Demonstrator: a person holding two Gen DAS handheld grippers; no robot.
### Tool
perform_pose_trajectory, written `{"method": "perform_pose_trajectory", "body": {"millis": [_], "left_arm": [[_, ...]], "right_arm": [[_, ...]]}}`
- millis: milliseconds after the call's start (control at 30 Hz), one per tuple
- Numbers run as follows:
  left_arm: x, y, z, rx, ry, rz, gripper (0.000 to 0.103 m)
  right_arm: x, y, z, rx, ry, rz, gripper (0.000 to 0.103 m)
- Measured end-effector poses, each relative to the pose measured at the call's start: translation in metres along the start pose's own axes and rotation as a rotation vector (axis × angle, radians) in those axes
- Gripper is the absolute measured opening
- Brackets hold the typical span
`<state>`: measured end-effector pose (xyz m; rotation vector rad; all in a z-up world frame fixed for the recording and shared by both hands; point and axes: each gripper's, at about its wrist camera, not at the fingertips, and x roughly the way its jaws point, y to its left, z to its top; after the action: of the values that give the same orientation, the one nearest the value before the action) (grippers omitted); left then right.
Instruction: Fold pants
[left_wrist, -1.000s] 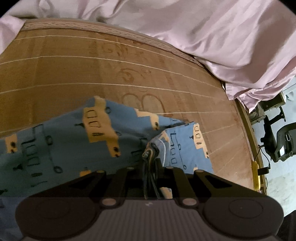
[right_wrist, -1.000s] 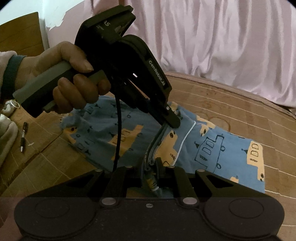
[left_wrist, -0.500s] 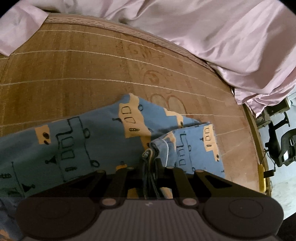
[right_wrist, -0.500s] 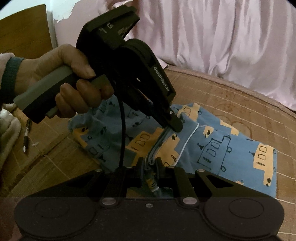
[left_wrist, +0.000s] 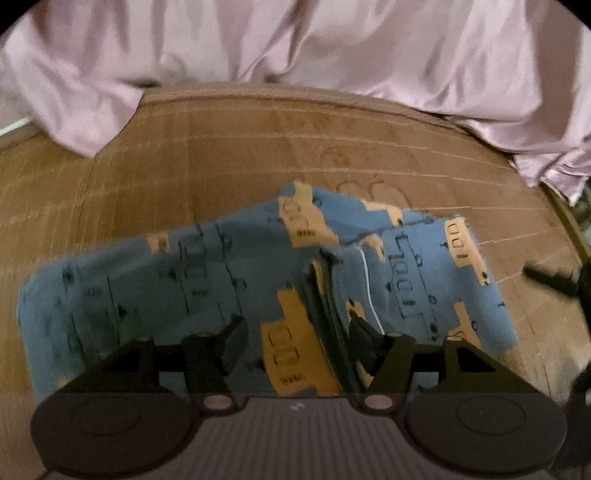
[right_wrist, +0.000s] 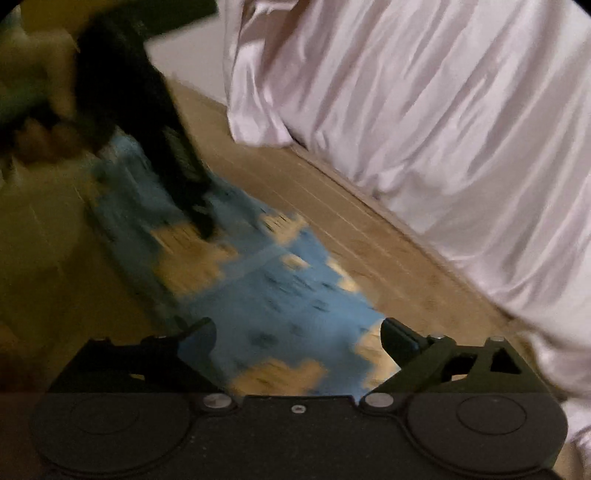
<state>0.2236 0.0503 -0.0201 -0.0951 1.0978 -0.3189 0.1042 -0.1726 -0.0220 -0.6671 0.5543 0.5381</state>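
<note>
Woven brown mat (left_wrist: 184, 177) beneath pink satin drapery (left_wrist: 332, 44); folded blue truck-print pants (left_wrist: 147, 288) lie flat; left hand-held gripper (left_wrist: 295, 325) and right hand-held gripper (right_wrist: 299, 332) both spread wide, empty.

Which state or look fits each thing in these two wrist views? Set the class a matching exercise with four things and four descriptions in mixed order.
Things:
1. pants
2. left claw
3. mat
4. satin sheet

Descriptions:
A. pale pink, bunched along the far edge
B. open, with nothing gripped
C. blue with orange vehicle print, lying doubled over
D. brown, woven, under the garment

Pairs: 1-C, 2-B, 3-D, 4-A
</note>
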Motion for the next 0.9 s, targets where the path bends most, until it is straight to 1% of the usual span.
{"method": "perform_pose_trajectory", "body": {"millis": [67,100,133,167,200,233,267,300,333,367,400,467,500,533,567,600,633,667,700,733,800,833,900], "left_arm": [[0.004,-0.006,-0.008,-0.029,0.010,0.034,0.069],[0.007,-0.009,-0.012,-0.035,0.021,0.070,0.069],[0.010,-0.012,-0.017,-0.015,0.016,0.096,0.070],[0.009,-0.017,-0.023,0.027,-0.010,0.120,0.074],[0.010,-0.022,-0.028,0.072,-0.016,0.161,0.082],[0.009,-0.025,-0.031,0.094,-0.022,0.194,0.085],[0.008,-0.027,-0.032,0.105,-0.017,0.226,0.088],[0.007,-0.026,-0.031,0.102,-0.005,0.243,0.088],[0.008,-0.024,-0.030,0.091,0.033,0.269,0.087],[0.007,-0.020,-0.030,0.079,0.063,0.293,0.086],[0.001,-0.016,-0.032,0.062,0.062,0.301,0.087],[-0.018,-0.007,-0.037,0.032,0.040,0.314,0.087],[-0.030,-0.002,-0.039,0.016,0.025,0.326,0.090],[-0.043,0.004,-0.043,-0.012,0.005,0.351,0.092],[-0.054,0.009,-0.047,-0.056,-0.018,0.386,0.098],[-0.066,0.018,-0.053,-0.116,-0.053,0.417,0.101],[-0.074,0.026,-0.056,-0.175,-0.087,0.436,0.101],[-0.080,0.037,-0.061,-0.269,-0.119,0.457,0.101],[-0.083,0.049,-0.066,-0.370,-0.132,0.464,0.101],[-0.083,0.058,-0.069,-0.429,-0.143,0.462,0.101],[-0.083,0.070,-0.078,-0.487,-0.207,0.470,0.101],[-0.082,0.072,-0.081,-0.494,-0.250,0.494,0.101],[-0.078,0.075,-0.089,-0.517,-0.295,0.547,0.101]], "right_arm": [[0.012,-0.014,-0.011,-0.009,0.009,-0.006,0.098],[0.018,-0.019,-0.016,0.005,0.024,0.009,0.098],[0.023,-0.022,-0.023,0.019,0.037,0.022,0.098],[0.030,-0.022,-0.030,0.028,0.058,0.023,0.098],[0.034,-0.022,-0.037,0.046,0.064,0.008,0.101],[0.035,-0.024,-0.042,0.087,0.050,-0.008,0.102],[0.036,-0.026,-0.044,0.125,0.055,-0.011,0.102],[0.037,-0.029,-0.045,0.156,0.060,-0.009,0.102],[0.036,-0.030,-0.045,0.172,0.059,-0.016,0.101],[0.032,-0.030,-0.044,0.176,0.028,-0.031,0.100],[0.026,-0.030,-0.042,0.177,-0.026,-0.035,0.100],[0.021,-0.029,-0.034,0.192,-0.128,-0.027,0.102],[0.022,-0.028,-0.028,0.195,-0.158,-0.010,0.102],[0.027,-0.026,-0.019,0.183,-0.184,0.020,0.102],[0.034,-0.023,-0.010,0.166,-0.198,0.035,0.102],[0.040,-0.021,-0.002,0.153,-0.206,0.042,0.102],[0.050,-0.019,0.008,0.144,-0.212,0.054,0.102],[0.059,-0.016,0.017,0.138,-0.213,0.069,0.102],[0.066,-0.011,0.022,0.129,-0.205,0.078,0.102],[0.078,-0.002,0.028,0.102,-0.186,0.079,0.102],[0.099,0.012,0.033,0.039,-0.148,0.049,0.101],[0.106,0.016,0.031,0.023,-0.136,0.035,0.101],[0.109,0.014,0.025,0.080,-0.168,0.023,0.102]]}}
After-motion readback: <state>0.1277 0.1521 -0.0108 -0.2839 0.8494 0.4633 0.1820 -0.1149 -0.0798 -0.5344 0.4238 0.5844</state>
